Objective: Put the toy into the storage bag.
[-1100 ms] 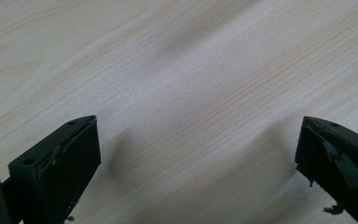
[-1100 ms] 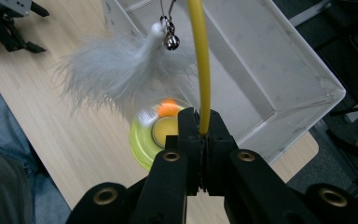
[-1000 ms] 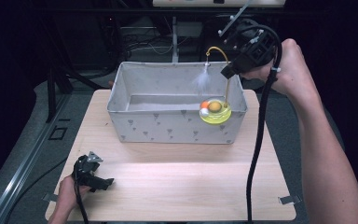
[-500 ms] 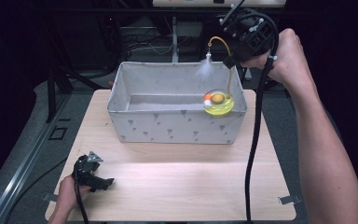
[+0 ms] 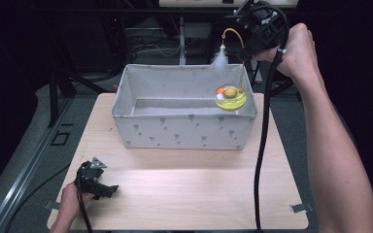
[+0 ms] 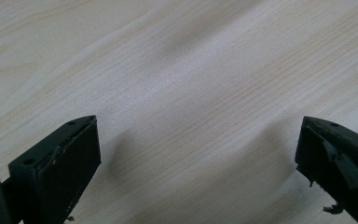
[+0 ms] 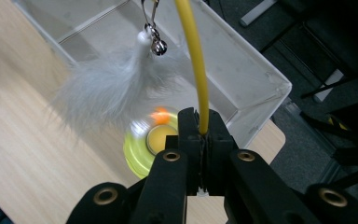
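The right gripper [image 7: 200,135] has its 2 jaws pressed tight together on a thin yellow wand [image 7: 195,60], which rises straight up out of the pinch. In the high view that gripper [image 5: 252,48] is held up above the far right corner of the bin, and the wand [image 5: 234,33] arches over to a grey-white feather tuft [image 5: 219,59] hanging from its tip. In the right gripper view the feather tuft [image 7: 107,95] is blurred, and a small silver bell [image 7: 157,45] sits on the clip at its top.

Below the wand hangs a round yellow-green toy base [image 5: 230,98] with an orange ball and a white ball on it, raised over the bin's right end, near the inside of the right wall. The grey fabric bin [image 5: 184,133] carries a pattern of small dark triangles; no writing or brand can be read on it or on the toy.

The left gripper [image 5: 93,182] rests at the near left corner of the wooden table [image 5: 199,194], held in the person's hand. Its jaws stand wide apart with nothing but bare wood [image 6: 191,93] between them.
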Demonstrator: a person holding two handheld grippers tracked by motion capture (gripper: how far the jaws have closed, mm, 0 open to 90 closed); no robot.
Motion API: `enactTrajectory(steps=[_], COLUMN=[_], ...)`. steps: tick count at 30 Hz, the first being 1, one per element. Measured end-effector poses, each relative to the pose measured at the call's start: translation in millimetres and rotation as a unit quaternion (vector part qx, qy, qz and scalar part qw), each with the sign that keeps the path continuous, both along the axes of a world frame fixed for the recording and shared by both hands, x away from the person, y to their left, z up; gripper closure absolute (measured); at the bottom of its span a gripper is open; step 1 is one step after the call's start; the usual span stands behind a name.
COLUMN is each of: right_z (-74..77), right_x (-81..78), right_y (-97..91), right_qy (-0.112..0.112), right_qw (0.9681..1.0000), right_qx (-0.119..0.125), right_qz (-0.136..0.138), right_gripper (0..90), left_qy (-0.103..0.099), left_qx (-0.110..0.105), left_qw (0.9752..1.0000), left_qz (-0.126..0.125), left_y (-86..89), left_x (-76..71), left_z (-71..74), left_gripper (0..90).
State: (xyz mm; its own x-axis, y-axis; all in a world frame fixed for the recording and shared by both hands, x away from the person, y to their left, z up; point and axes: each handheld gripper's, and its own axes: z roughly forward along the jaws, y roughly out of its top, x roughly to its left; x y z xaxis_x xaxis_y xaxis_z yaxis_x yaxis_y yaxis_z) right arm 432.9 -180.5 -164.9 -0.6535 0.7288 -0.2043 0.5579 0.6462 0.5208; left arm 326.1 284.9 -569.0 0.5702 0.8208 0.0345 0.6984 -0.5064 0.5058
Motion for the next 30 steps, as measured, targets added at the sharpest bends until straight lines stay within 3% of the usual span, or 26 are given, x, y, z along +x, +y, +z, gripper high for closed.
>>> enactTrajectory(steps=[12,17,24,30], right_z=[-13.0,-24.7,-40.4,-55.2], right_x=[21.9,30.5,42.5,51.0], right_y=[-11.0,-12.3,-18.3,-17.8], right_qy=[0.001,0.002,0.003,0.009], right_qw=[0.9995,0.9994,0.9984,0.9983], right_qx=[0.017,0.010,0.029,0.032], right_qz=[-0.026,-0.034,-0.047,-0.048], right_gripper=[89.0,89.0,89.1,89.0], left_qy=[-0.002,-0.001,-0.002,-0.002], left_qx=[0.001,0.000,0.000,0.000], left_qw=[1.0000,1.0000,1.0000,1.0000], left_qz=[0.000,0.000,0.001,0.001], left_y=[-0.3,-0.1,0.0,0.1], left_x=[-0.5,-0.2,-0.3,-0.2], left_z=[0.2,0.2,-0.3,-0.3], left_gripper=[0.1,0.1,0.1,0.1])
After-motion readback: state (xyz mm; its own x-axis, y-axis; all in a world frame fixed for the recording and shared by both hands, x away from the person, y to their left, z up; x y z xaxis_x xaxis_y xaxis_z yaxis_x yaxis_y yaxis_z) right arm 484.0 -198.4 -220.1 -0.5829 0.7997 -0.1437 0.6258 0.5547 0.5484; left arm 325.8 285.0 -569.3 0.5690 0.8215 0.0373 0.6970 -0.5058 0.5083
